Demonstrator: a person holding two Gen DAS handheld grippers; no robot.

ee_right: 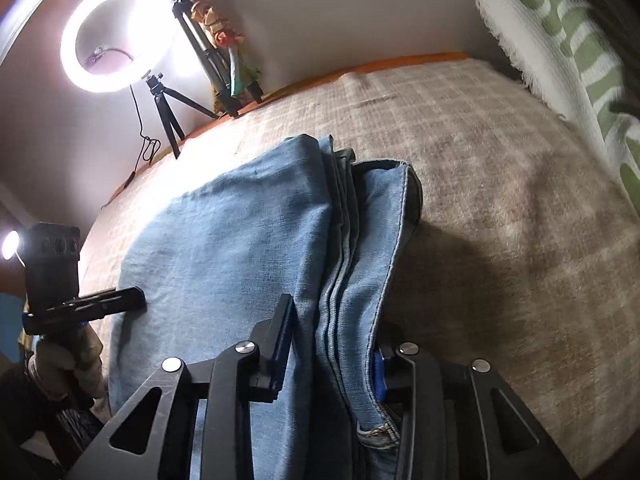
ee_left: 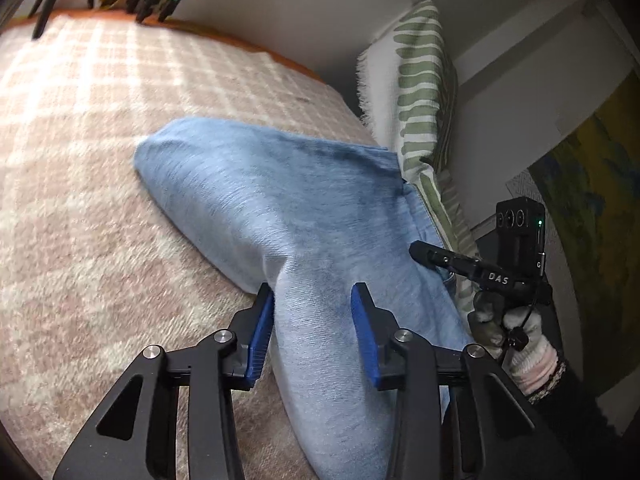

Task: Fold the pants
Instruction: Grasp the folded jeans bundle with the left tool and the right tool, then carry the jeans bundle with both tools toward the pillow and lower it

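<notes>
Light blue denim pants (ee_left: 280, 208) lie folded on a checked blanket (ee_left: 80, 160) on a bed. My left gripper (ee_left: 314, 312) is open, its blue pads either side of a raised ridge of denim near the front edge. The right gripper shows at that view's right (ee_left: 440, 256) over the pants' far side. In the right wrist view the pants (ee_right: 224, 240) show stacked seams and hem edges. My right gripper (ee_right: 332, 344) is open with its fingers straddling the layered denim edge. The left gripper (ee_right: 100, 300) appears at that view's left edge.
A green-and-white striped cushion (ee_left: 420, 92) stands against the wall beside the pants; it also shows in the right wrist view (ee_right: 580, 40). A lit ring light (ee_right: 116, 36) and tripods (ee_right: 208, 64) stand at the bed's far edge.
</notes>
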